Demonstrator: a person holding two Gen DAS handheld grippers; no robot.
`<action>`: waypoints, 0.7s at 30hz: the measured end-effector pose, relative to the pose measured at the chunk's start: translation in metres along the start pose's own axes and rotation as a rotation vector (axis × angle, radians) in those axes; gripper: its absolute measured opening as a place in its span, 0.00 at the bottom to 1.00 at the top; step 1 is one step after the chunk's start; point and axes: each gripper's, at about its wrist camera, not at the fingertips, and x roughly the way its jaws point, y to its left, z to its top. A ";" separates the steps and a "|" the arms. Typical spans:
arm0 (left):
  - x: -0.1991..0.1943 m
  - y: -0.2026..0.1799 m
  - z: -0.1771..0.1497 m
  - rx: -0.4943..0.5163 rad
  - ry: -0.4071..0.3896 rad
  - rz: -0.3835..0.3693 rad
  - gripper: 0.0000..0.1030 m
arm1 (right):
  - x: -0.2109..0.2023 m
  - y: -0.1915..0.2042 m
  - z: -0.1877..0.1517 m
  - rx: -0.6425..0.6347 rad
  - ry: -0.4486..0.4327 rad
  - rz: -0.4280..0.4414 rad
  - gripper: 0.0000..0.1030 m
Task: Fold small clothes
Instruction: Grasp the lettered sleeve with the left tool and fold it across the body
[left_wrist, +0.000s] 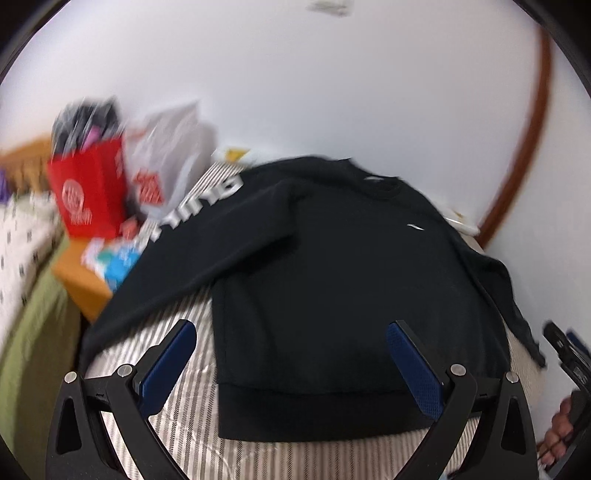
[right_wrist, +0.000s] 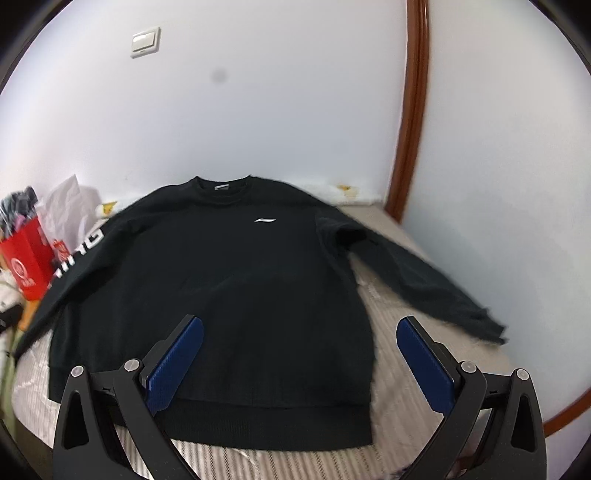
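Observation:
A black long-sleeved sweatshirt (left_wrist: 332, 288) lies flat, front up, on a striped surface (left_wrist: 184, 435), collar at the far side, both sleeves spread out. It also shows in the right wrist view (right_wrist: 221, 295). Its left sleeve carries white letters (left_wrist: 207, 206). My left gripper (left_wrist: 291, 328) is open and empty above the hem's left part. My right gripper (right_wrist: 300, 323) is open and empty above the hem's right part. Part of the right gripper shows at the right edge of the left wrist view (left_wrist: 569, 354).
A red paper bag (left_wrist: 88, 192) and a grey plastic bag (left_wrist: 170, 155) stand at the far left beside the striped surface (right_wrist: 424, 369). A white wall (right_wrist: 258, 110) with a brown door frame (right_wrist: 410, 129) stands behind. A light switch (right_wrist: 146, 41) is on the wall.

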 end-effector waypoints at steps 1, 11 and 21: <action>0.009 0.010 -0.001 -0.041 0.013 -0.002 1.00 | 0.004 -0.002 -0.001 0.021 0.007 0.021 1.00; 0.083 0.083 -0.013 -0.355 0.101 -0.111 0.89 | 0.070 0.016 -0.011 -0.053 0.112 -0.032 0.99; 0.116 0.113 -0.001 -0.562 0.033 -0.146 0.76 | 0.110 0.042 -0.008 -0.158 0.201 -0.069 0.99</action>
